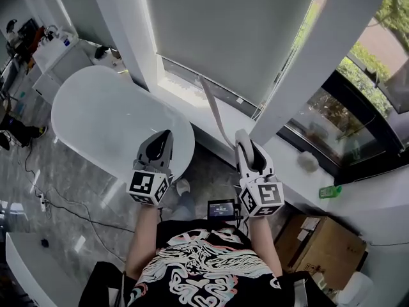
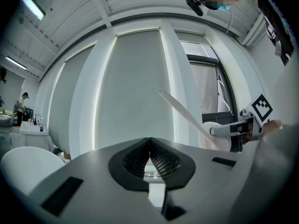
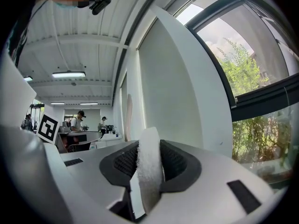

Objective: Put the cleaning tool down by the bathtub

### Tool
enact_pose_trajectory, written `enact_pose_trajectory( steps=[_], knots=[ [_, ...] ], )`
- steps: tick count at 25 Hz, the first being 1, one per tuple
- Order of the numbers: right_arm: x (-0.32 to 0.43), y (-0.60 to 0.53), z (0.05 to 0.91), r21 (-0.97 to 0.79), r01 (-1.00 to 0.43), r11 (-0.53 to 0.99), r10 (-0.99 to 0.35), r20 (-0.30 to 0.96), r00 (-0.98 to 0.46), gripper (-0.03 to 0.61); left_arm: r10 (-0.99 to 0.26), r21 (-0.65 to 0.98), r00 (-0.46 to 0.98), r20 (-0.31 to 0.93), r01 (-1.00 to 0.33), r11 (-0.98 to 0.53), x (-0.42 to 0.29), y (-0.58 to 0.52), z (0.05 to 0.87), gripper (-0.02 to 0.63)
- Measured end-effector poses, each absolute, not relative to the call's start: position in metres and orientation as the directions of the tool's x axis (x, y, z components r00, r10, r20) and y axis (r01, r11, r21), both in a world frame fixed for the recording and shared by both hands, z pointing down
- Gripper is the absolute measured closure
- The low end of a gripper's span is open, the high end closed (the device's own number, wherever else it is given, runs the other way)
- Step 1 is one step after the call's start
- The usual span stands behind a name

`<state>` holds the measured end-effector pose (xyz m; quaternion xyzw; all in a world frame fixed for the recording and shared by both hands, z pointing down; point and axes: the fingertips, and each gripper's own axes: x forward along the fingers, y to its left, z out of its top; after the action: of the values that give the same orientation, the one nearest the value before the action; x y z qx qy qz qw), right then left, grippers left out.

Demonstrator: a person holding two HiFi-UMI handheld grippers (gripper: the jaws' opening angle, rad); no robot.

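Observation:
My right gripper is shut on the cleaning tool. The tool's long white handle slants up and left toward the window blind. In the right gripper view its fuzzy white pad is pinched between the black jaws of the right gripper. The left gripper hovers over the near end of the white oval bathtub, jaws shut with nothing in them. In the left gripper view that gripper shows its pads touching, the tool handle crosses at the right, and the bathtub sits low on the left.
A white window ledge runs behind the tub, with a pale round object and a green item on it. A cardboard box stands at lower right. A power strip and cable lie on the glossy floor at left.

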<state>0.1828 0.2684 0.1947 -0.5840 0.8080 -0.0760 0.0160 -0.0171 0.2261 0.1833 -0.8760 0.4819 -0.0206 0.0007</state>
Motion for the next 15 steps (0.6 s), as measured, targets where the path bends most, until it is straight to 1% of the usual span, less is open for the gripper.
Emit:
enact_pose_trajectory(
  steps=[7, 15],
  knots=[
    [0.174, 0.211, 0.193, -0.120, -0.946, 0.301, -0.948, 0.073, -0.311, 0.442, -0.829, -0.026, 0.559, 0.039, -0.828, -0.560, -0.009, 0.158, 0.182, 0.597],
    [0.150, 0.132, 0.187, -0.133, -0.952, 0.277, -0.954, 0.077, -0.289, 0.442, -0.822, -0.031, 0.567, 0.047, -0.822, -0.568, -0.037, 0.075, 0.180, 0.597]
  ],
)
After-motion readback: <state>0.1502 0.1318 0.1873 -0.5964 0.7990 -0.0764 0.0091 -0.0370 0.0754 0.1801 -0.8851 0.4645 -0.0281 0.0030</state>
